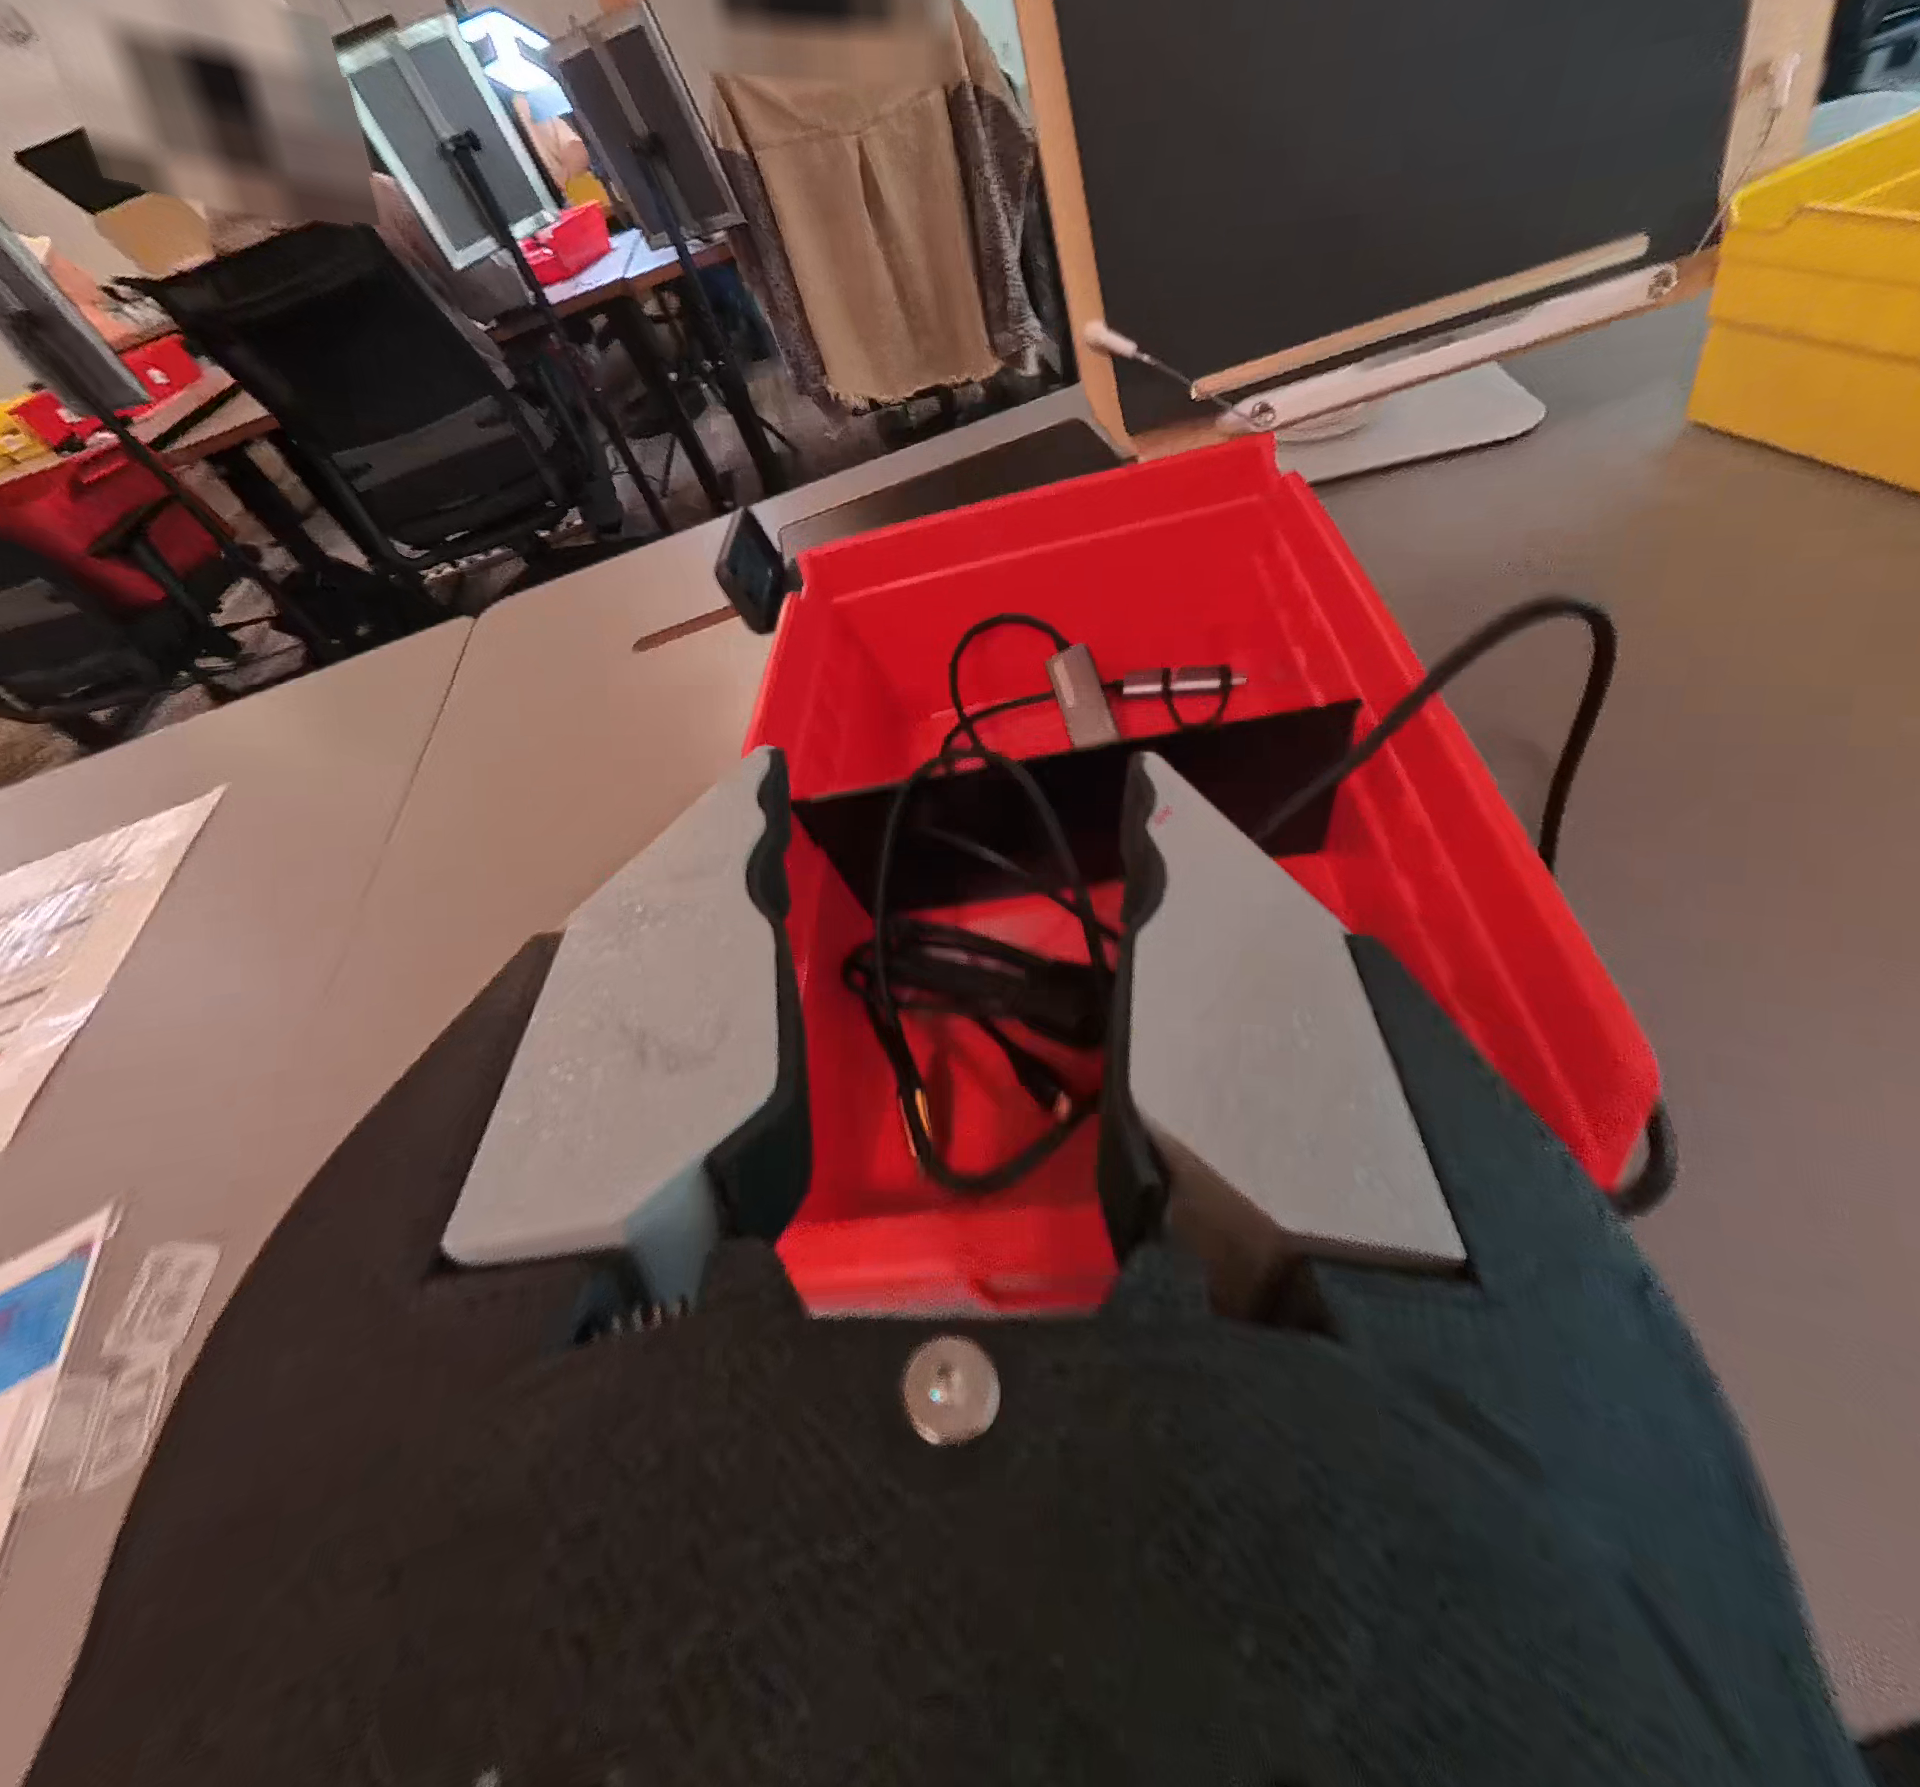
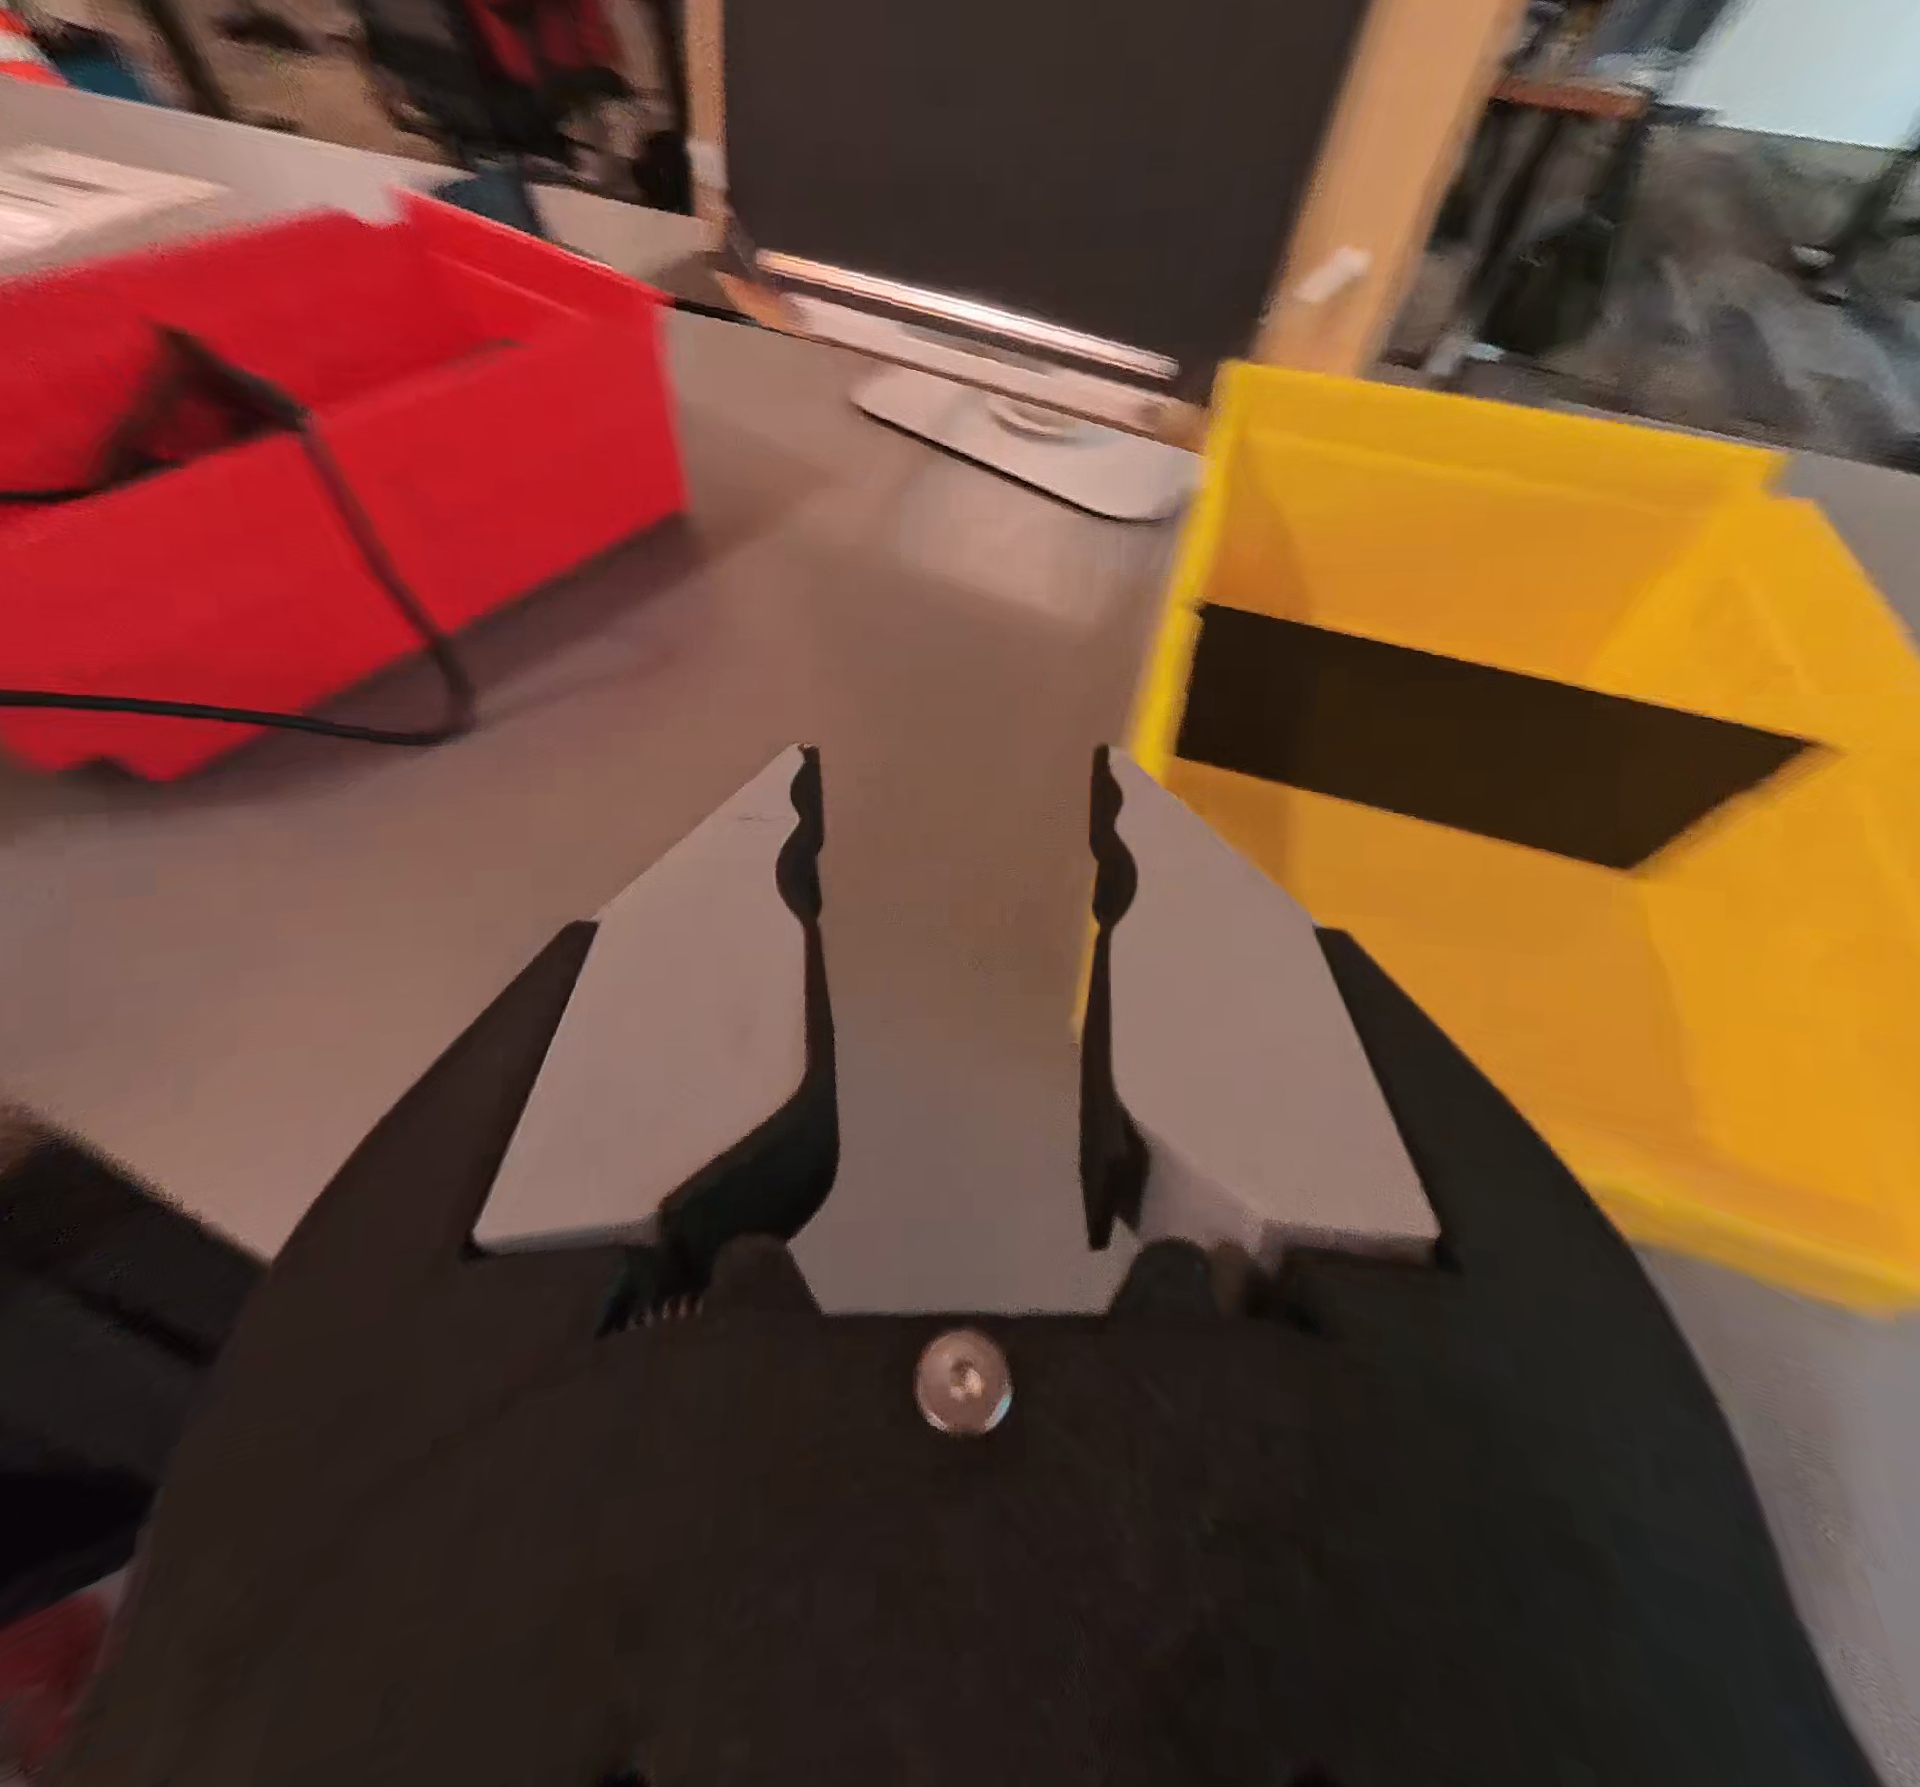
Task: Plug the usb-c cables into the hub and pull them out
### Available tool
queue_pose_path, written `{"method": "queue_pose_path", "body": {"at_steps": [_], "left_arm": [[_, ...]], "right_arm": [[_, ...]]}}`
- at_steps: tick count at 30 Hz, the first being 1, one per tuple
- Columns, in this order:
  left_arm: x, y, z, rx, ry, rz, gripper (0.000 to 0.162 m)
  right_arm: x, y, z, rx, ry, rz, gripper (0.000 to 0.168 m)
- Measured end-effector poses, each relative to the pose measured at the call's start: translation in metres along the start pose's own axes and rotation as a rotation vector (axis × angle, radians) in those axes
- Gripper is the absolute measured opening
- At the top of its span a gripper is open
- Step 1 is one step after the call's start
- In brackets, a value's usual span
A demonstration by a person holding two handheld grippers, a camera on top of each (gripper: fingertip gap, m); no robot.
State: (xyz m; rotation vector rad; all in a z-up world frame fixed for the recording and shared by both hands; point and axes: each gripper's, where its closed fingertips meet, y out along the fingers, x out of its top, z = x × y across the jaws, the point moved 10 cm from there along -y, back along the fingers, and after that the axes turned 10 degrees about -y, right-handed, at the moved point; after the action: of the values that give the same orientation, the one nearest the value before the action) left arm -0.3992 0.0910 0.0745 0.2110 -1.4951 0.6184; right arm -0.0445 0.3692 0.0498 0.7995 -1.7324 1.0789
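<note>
A red bin (image 1: pixel 1382 844) stands on the grey table, split by a black divider (image 1: pixel 1288 750). In its far compartment lies a grey hub (image 1: pixel 1086 693) with a small grey adapter (image 1: pixel 1184 679) beside it. In the near compartment lies a tangle of black usb-c cables (image 1: pixel 977 999). One black cable (image 1: pixel 1548 688) loops out over the bin's right wall. My left gripper (image 1: pixel 956 781) is open and empty, held above the near compartment. My right gripper (image 2: pixel 956 766) is open and empty above the bare table, between the red bin (image 2: pixel 436 532) and a yellow bin (image 2: pixel 1683 1010).
A monitor on a silver stand (image 1: pixel 1423 407) stands behind the bins. The yellow bin (image 1: pixel 1829 314) has a black divider (image 2: pixel 1455 729). A small black device (image 1: pixel 750 574) sits at the red bin's far left corner. Papers (image 1: pixel 73 916) lie at the left. Chairs and desks stand beyond the table. Some 40 cm of space lies between my two pairs of fingers. It is some 20 cm from my left tips to the grey hub (image 1: pixel 1086 693).
</note>
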Motion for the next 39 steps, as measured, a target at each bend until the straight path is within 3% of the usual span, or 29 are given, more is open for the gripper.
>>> {"method": "queue_pose_path", "body": {"at_steps": [3, 6, 11, 15, 18, 21, 28, 34, 39], "left_arm": [[0.022, 0.04, 0.0, -0.091, -0.026, 0.08, 0.063], [0.031, 0.091, -0.007, -0.168, -0.021, 0.22, 0.058], [0.02, 0.175, -0.019, -0.186, -0.028, 0.467, 0.054], [-0.001, 0.217, -0.024, -0.162, -0.002, 0.636, 0.051], [-0.011, 0.229, -0.025, -0.157, 0.052, 0.709, 0.049], [-0.018, 0.232, -0.028, -0.171, 0.198, 0.758, 0.03], [-0.028, 0.243, -0.037, -0.152, 0.338, 0.906, 0.034], [-0.028, 0.246, -0.034, -0.144, 0.292, 0.938, 0.039], [-0.03, 0.26, -0.035, -0.163, 0.235, 1.11, 0.039]], "right_arm": [[0.015, 0.036, 0.035, 0.192, -0.023, -0.023, 0.052], [0.025, 0.089, 0.06, 0.254, -0.1, -0.01, 0.052], [0.037, 0.18, 0.065, 0.248, -0.125, -0.015, 0.048], [0.028, 0.22, 0.054, 0.237, -0.096, -0.036, 0.043], [0.018, 0.228, 0.045, 0.258, -0.083, 0.02, 0.043], [0.015, 0.227, 0.038, 0.259, -0.037, 0.002, 0.038], [0.015, 0.224, 0.046, 0.275, -0.051, 0.009, 0.038], [0.014, 0.219, 0.05, 0.264, -0.067, 0.001, 0.037], [0.012, 0.217, 0.052, 0.271, -0.06, 0.01, 0.038]]}}
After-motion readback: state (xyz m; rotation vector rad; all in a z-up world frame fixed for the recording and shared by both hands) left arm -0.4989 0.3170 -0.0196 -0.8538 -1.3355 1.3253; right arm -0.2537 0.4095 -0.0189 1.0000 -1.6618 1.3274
